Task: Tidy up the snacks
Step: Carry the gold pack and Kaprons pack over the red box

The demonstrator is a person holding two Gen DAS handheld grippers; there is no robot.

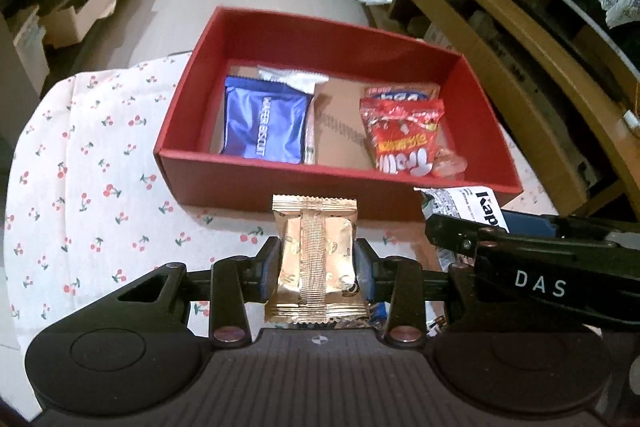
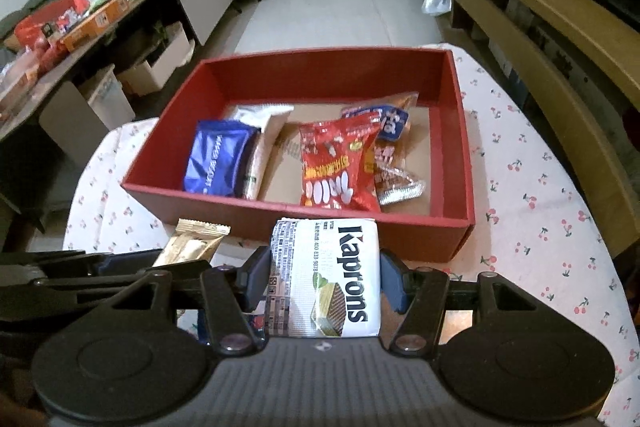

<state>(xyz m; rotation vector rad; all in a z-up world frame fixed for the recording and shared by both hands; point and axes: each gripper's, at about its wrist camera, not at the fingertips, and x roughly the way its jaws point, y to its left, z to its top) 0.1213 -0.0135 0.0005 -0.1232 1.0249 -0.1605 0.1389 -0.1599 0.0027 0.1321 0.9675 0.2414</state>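
- Left gripper (image 1: pixel 316 259) pinches a gold snack packet (image 1: pixel 314 259) between its blue pads, clear of the cherry-print tablecloth (image 1: pixel 92 163).
- Right gripper (image 2: pixel 324 279) clamps a white Kaprons wafer pack (image 2: pixel 326 279).
- Red box (image 1: pixel 280 183) sits at twelve o'clock from both; inside, a blue biscuit bag (image 1: pixel 264 123) at ten, a red bag (image 1: pixel 404 135) at one, perhaps candy.

A white wafer pack (image 2: pixel 325 279) is clamped in the right claw (image 2: pixel 325 281) before a red box (image 2: pixel 456 147) of snacks on the table (image 2: pixel 540 227).
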